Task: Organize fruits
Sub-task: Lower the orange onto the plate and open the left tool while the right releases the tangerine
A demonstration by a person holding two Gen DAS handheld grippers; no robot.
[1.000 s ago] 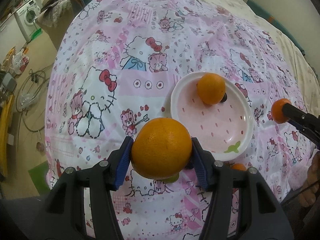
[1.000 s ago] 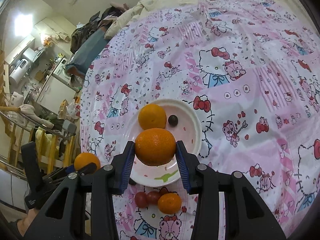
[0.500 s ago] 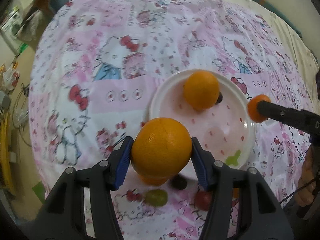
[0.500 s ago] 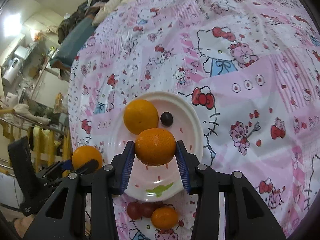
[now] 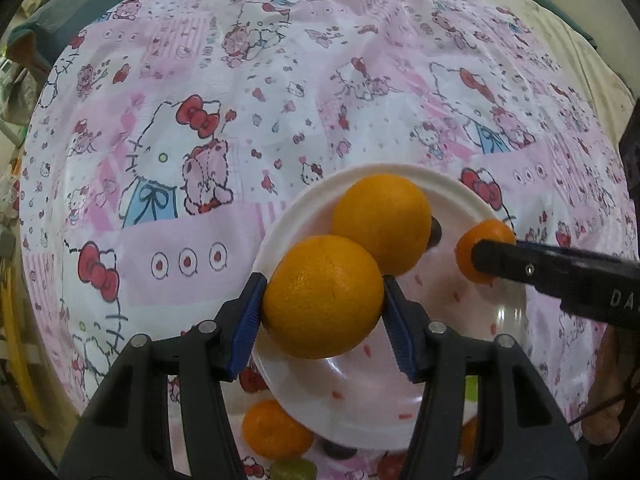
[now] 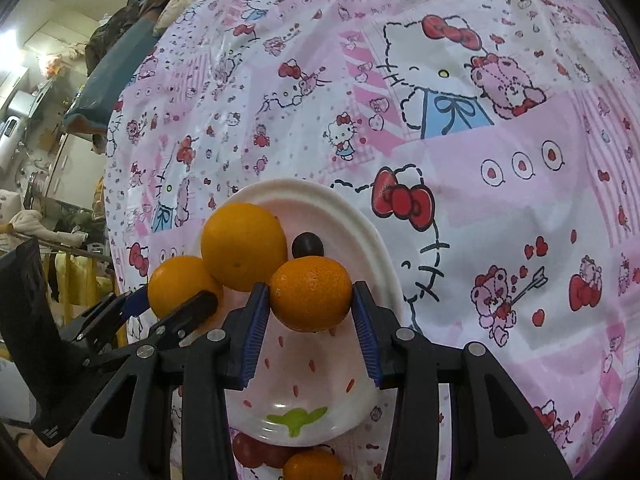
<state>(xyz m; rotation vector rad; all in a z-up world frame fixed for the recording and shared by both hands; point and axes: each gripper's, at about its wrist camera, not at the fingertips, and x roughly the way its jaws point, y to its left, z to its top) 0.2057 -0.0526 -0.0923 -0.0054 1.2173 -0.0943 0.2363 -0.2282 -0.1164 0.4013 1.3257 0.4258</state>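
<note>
Hovering over the white plate (image 5: 280, 224), the left tongs (image 5: 323, 300) clamp a large orange (image 5: 322, 296) and the right tongs (image 6: 310, 300) pinch a smaller mandarin (image 6: 310, 298), both poised for release. Another orange (image 6: 242, 246) and a dark grape (image 6: 307, 245) already sit there, so, by my reading, the plate collects fruit off the bed cover (image 6: 480, 120).

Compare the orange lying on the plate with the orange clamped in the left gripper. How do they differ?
The orange on the plate rests free on the white plate, beside a small dark fruit; the orange in the left gripper is pinched between blue pads and held above the plate's near side. In the left wrist view the held one looks larger, perhaps only because it is nearer. Both are round, whole and unpeeled.
</note>
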